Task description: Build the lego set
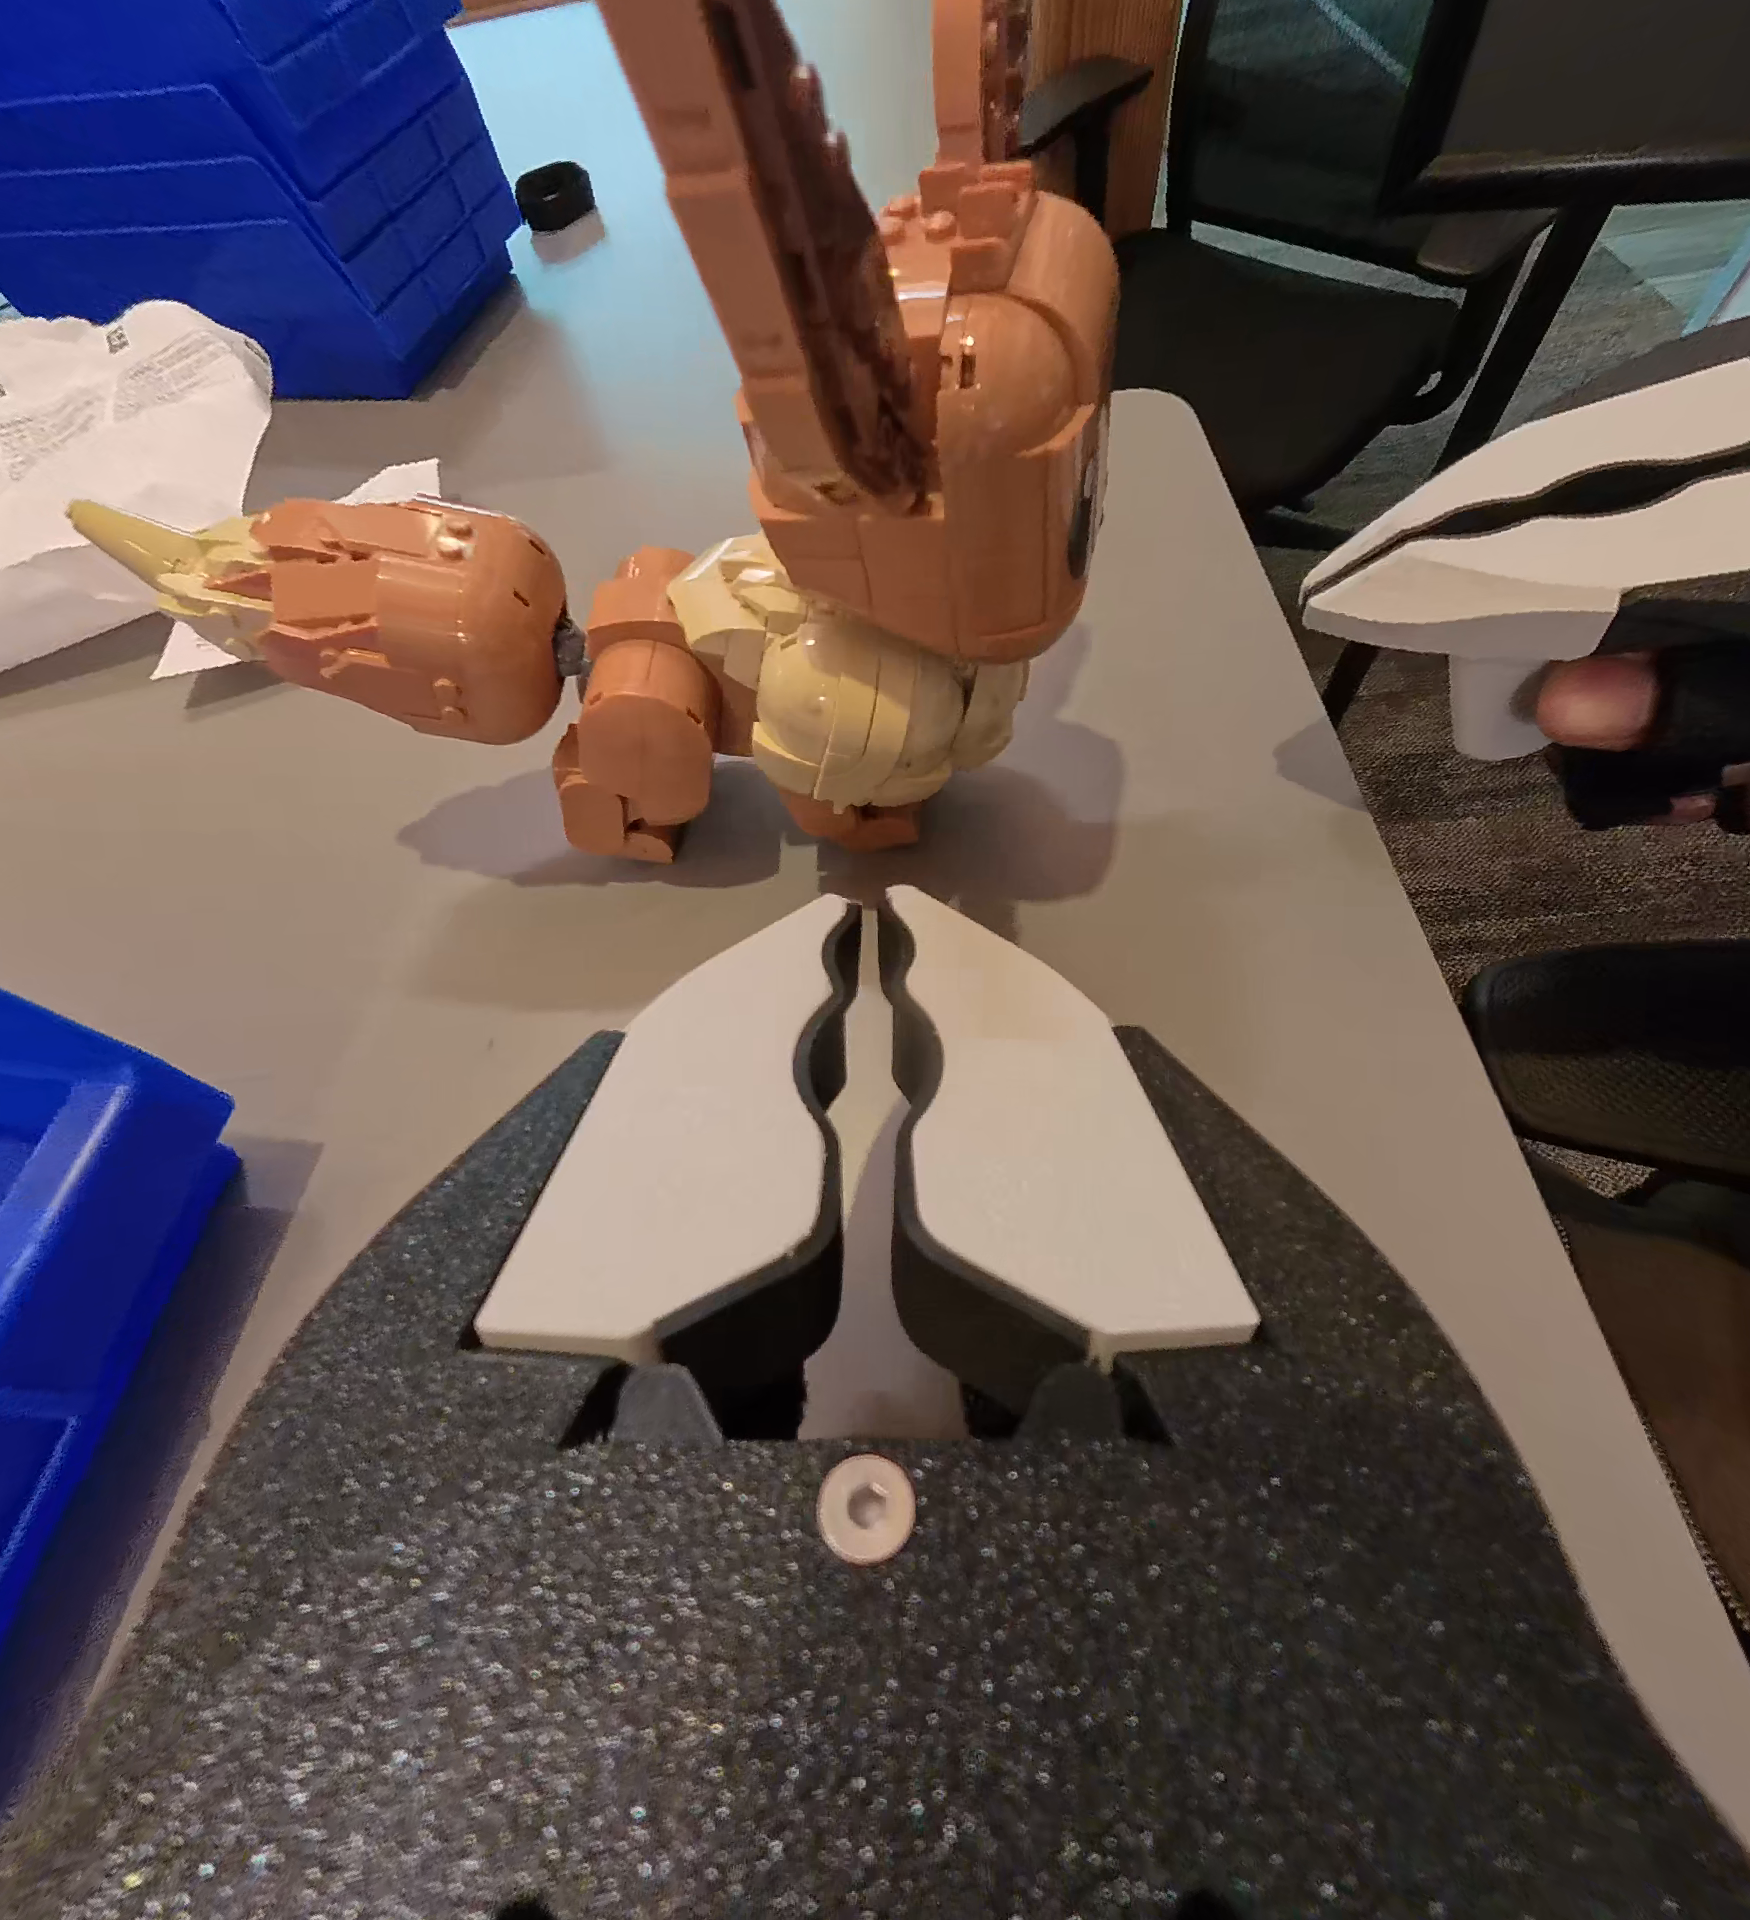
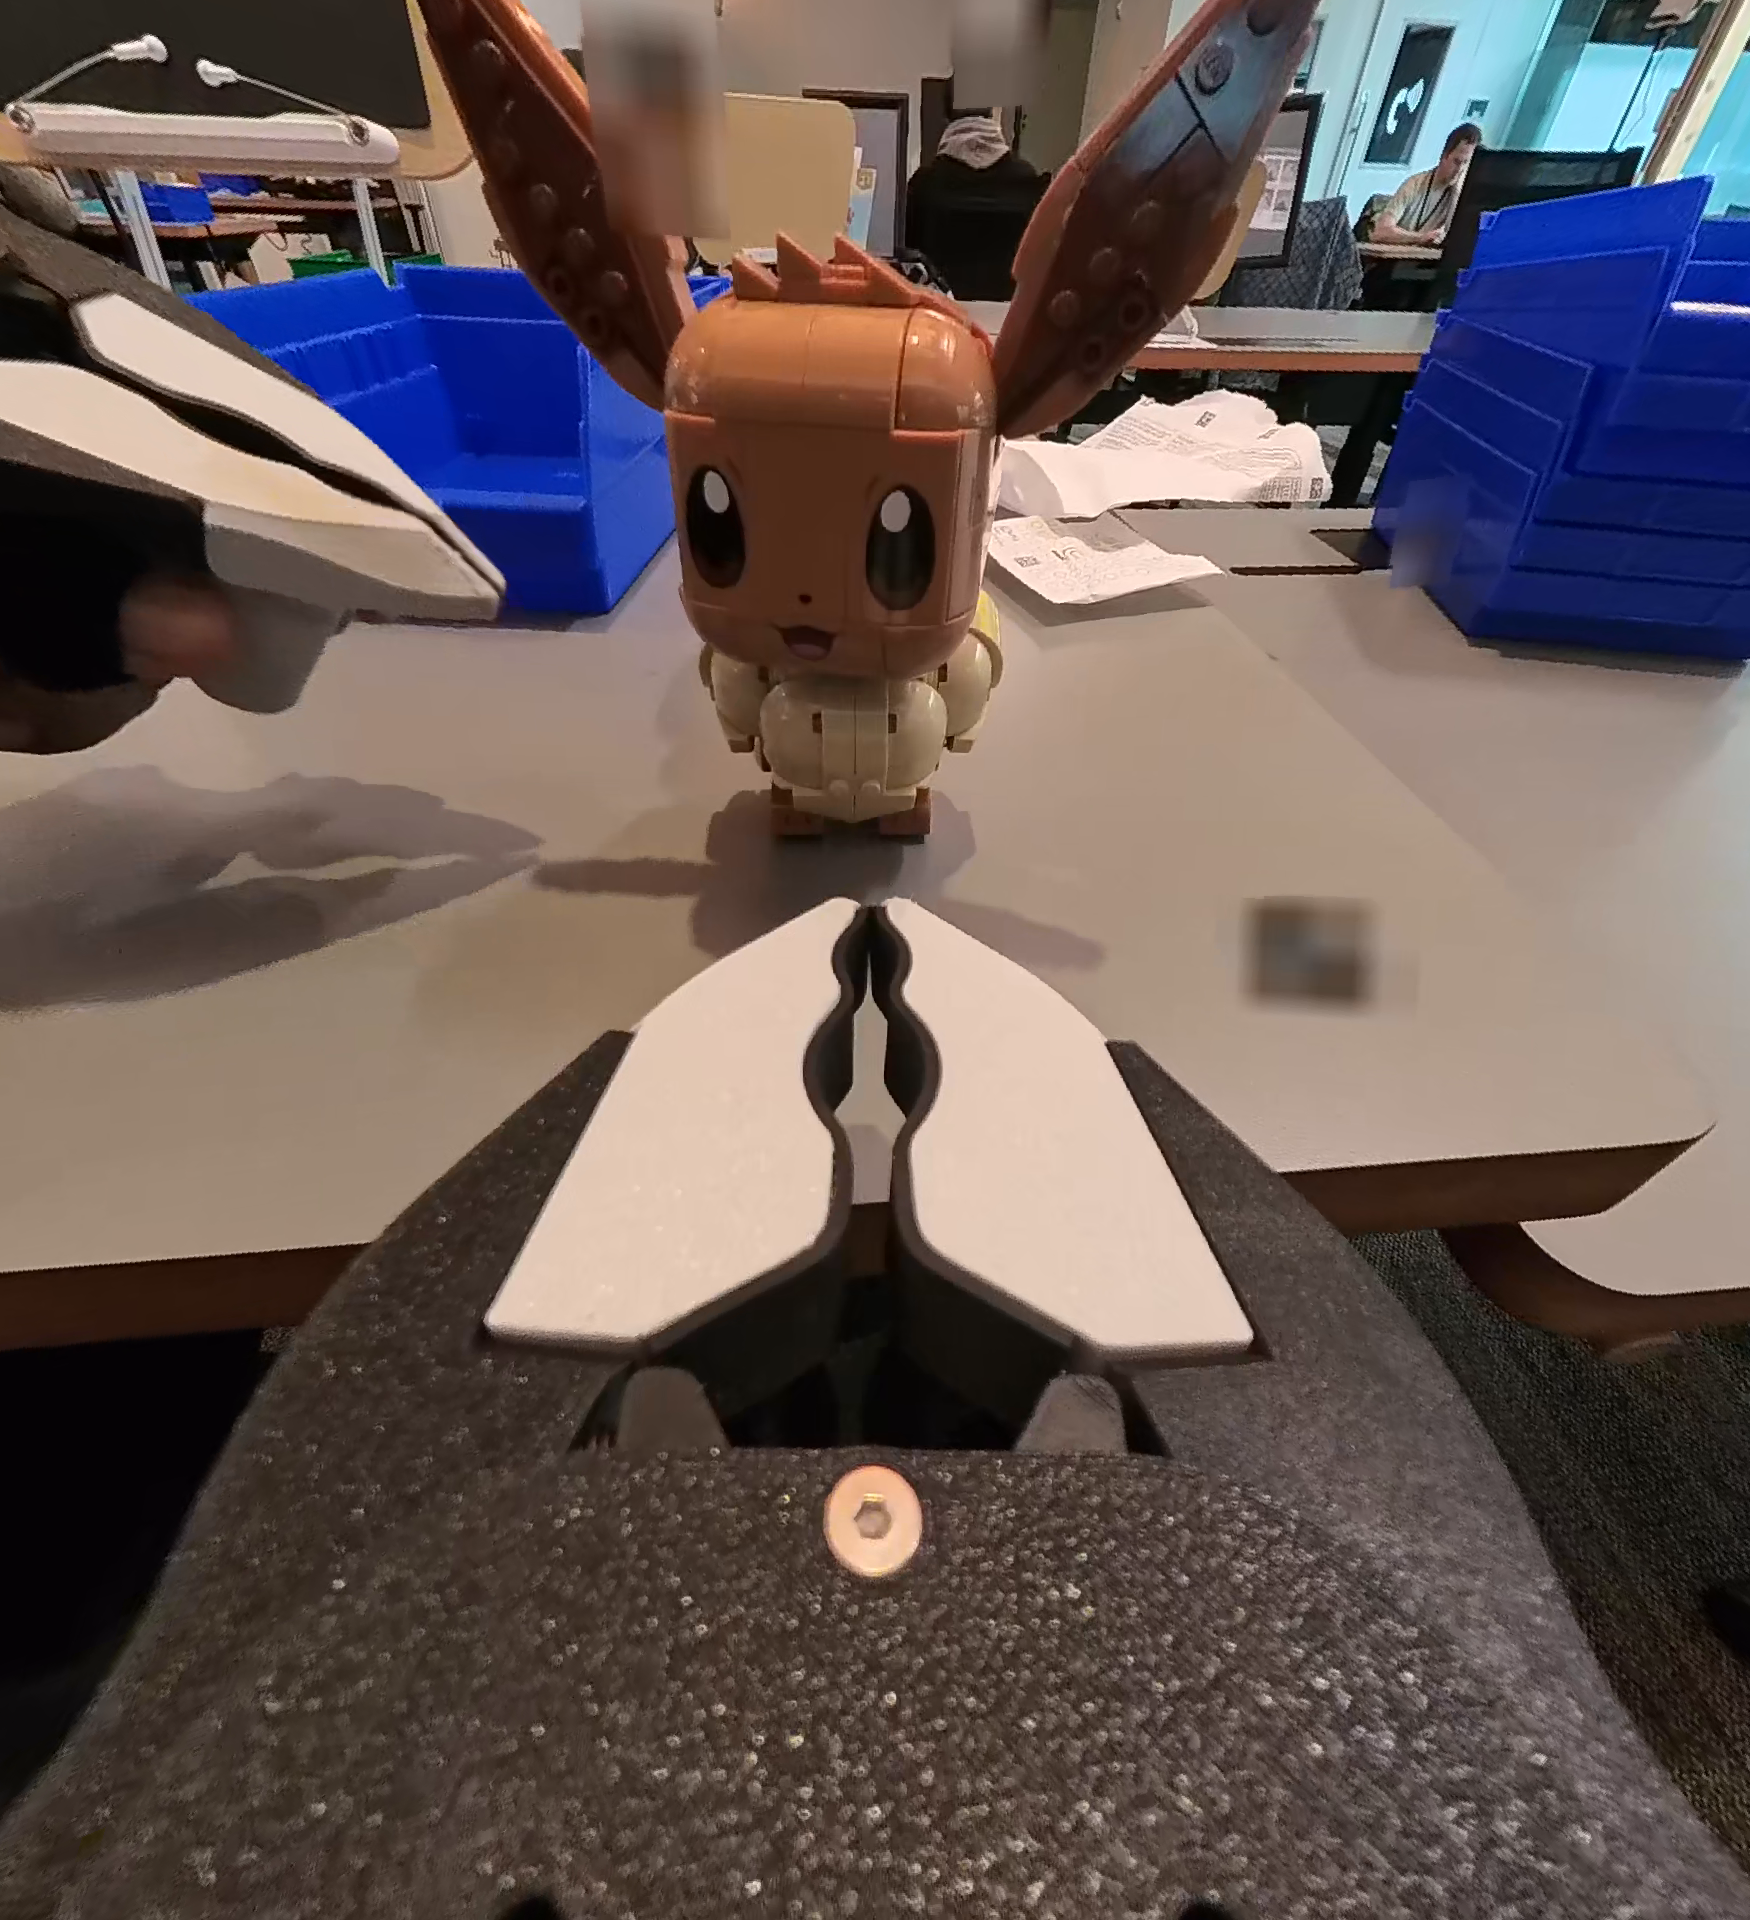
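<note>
1. Our left gripper had its fingers almost closed, holding nothing, near the brick figure on the surface.
2. Our right gripper was closed, empty, facing the figure's front.
3. Printed paper lay behind it.

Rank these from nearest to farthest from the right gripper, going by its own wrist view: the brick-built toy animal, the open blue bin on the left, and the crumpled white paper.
From the right gripper:
1. Brick-built toy animal, straight ahead, standing on the table and facing the camera.
2. Open blue bin, behind the toy, to the left.
3. Crumpled white paper, behind the toy, to the right, looks slightly farther, though the two are close.
</note>
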Demonstrator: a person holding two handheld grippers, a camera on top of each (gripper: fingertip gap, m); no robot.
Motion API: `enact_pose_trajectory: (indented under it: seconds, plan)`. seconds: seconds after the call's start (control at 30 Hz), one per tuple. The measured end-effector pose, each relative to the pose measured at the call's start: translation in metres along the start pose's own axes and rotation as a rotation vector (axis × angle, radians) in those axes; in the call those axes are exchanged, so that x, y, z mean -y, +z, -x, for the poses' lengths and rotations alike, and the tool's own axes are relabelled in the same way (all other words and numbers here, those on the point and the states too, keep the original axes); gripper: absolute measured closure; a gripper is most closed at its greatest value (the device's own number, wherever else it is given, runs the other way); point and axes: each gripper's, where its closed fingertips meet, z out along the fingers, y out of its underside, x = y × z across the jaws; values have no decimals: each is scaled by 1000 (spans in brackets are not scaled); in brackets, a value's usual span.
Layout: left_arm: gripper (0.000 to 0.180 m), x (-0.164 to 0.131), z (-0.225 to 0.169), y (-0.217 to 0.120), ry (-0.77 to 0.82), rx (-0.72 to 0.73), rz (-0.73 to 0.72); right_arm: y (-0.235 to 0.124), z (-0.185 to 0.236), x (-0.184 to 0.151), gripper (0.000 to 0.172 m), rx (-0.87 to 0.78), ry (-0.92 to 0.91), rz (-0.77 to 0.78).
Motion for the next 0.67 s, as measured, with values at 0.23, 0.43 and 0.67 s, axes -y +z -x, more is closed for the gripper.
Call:
enact_pose_trajectory:
  seconds: [0.23,0.43,0.67]
  plan:
    - [179,1,-3,-1,15,-7,1,0,-3,0,172,-33,-52,50]
    - [179,0,-4,1,15,-9,5,-5,-11,14,172,-91,-139,100]
    - [179,0,-5,1,21,-13,8,-5,2,50,172,-131,-294,134]
